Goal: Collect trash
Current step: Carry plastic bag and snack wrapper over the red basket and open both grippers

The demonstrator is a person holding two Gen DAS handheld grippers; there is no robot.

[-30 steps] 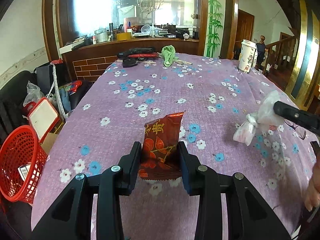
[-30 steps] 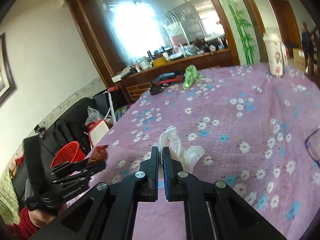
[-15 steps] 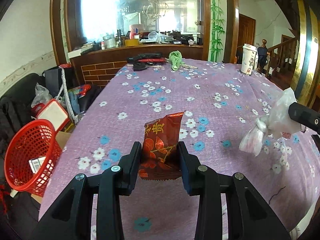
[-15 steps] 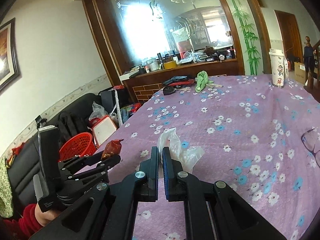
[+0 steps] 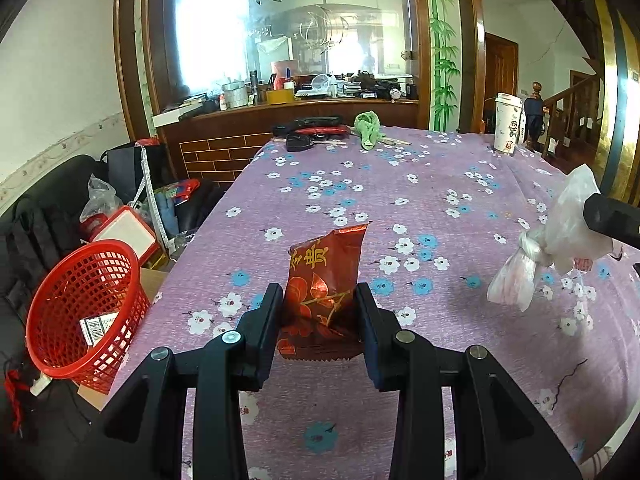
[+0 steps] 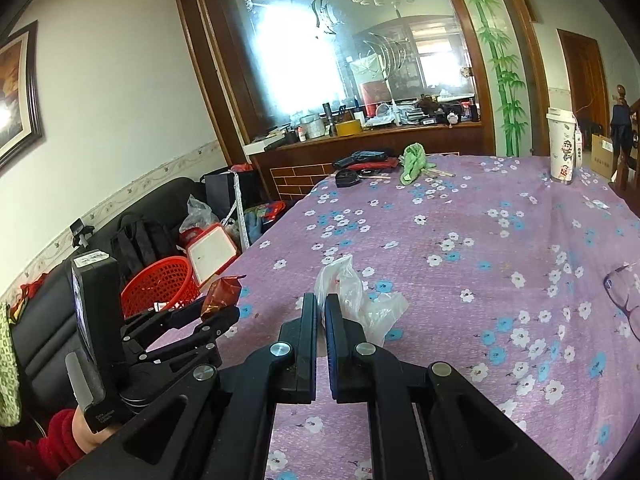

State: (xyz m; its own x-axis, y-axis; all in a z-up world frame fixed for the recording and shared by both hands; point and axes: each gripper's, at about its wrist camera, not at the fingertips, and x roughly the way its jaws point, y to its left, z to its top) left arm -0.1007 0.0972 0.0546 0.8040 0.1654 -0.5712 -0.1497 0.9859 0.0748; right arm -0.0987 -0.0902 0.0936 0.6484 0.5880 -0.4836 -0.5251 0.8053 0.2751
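The left gripper [image 5: 319,312] clamped a red snack wrapper [image 5: 325,288] upright above the floral tablecloth [image 5: 400,184]. The right gripper [image 6: 321,312] pinched a knotted clear plastic bag [image 6: 352,296], also held off the table. A red mesh basket [image 5: 80,300] stood on the floor beside the table's left edge.

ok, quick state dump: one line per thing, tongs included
left tongs: shut on red snack wrapper, held upright above the table
right tongs: shut on clear plastic bag, lifted
red basket: on the floor left of the table, tilted, a barcoded pack inside
paper cup: upright, lid on
green cloth: crumpled at far edge
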